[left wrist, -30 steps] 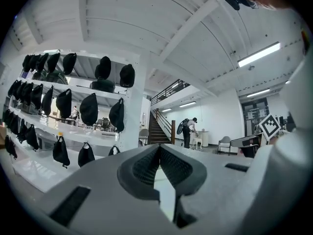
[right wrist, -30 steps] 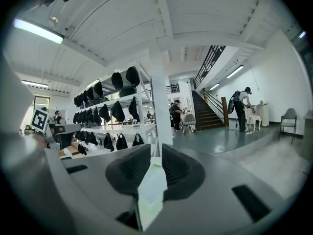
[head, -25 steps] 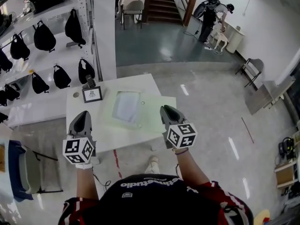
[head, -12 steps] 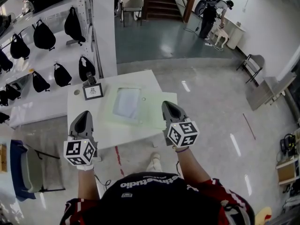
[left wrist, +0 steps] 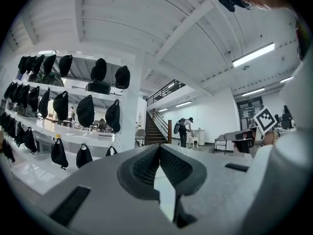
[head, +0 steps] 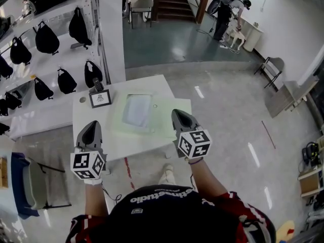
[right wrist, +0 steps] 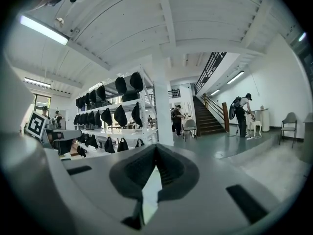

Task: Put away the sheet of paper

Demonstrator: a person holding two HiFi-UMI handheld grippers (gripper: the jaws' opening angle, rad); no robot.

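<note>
A white sheet of paper [head: 137, 110] lies on a pale green folder [head: 164, 120] spread across the white table [head: 83, 118]. In the head view my right gripper [head: 177, 113] hovers over the folder's front right part, level and pointing away from me. Its jaws are shut, and the right gripper view shows the right gripper [right wrist: 156, 147] with nothing between the pads. My left gripper [head: 91, 124] is held over the table's front left, clear of the folder. In its own view the left gripper [left wrist: 159, 148] has its tips together and holds nothing.
A small framed picture [head: 100, 98] and a dark object [head: 96, 86] stand at the table's back left. White shelves with black bags [head: 67, 81] run along the left. A dark chair [head: 33, 186] sits to my left. A person [head: 225, 14] stands far off by the stairs.
Both grippers have stayed almost where they were. The right one has drifted slightly left over the folder. The paper and folder have not moved.
</note>
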